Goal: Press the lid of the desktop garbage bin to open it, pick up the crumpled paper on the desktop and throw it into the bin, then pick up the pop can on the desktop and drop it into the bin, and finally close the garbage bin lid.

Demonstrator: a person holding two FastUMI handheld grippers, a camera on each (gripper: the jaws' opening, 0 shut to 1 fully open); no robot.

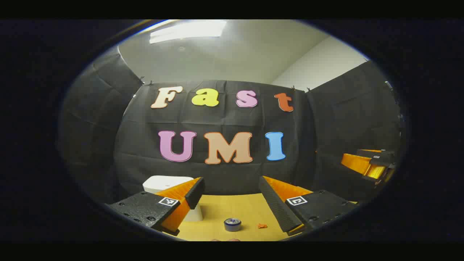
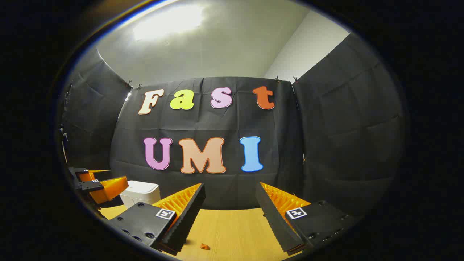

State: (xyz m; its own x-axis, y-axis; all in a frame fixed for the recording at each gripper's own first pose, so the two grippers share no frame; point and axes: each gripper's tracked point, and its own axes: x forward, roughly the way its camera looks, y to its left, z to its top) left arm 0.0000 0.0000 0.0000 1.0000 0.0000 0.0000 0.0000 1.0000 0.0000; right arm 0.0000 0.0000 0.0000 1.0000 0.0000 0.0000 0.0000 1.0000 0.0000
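Opening step, as I judge it: both grippers, left (image 1: pixel 232 194) and right (image 2: pixel 230 203), hover spread and empty. The bin (image 1: pixel 167 185) stands back-left, lid down; can (image 1: pixel 232 224) and paper (image 1: pixel 262 226) (small, crumpled) wait on the desktop (image 1: pixel 235 208). Next, I press the lid.

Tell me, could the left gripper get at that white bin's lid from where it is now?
Probably yes. The left gripper hangs open above the table, and the white bin stands just ahead beside its left finger, lid shut, with nothing lying between them.

Left gripper (image 1: pixel 232 195) and right gripper (image 2: pixel 230 203) alike: ridged wedge fingers on black screw-studded blocks; each block bears a square black-and-white marker
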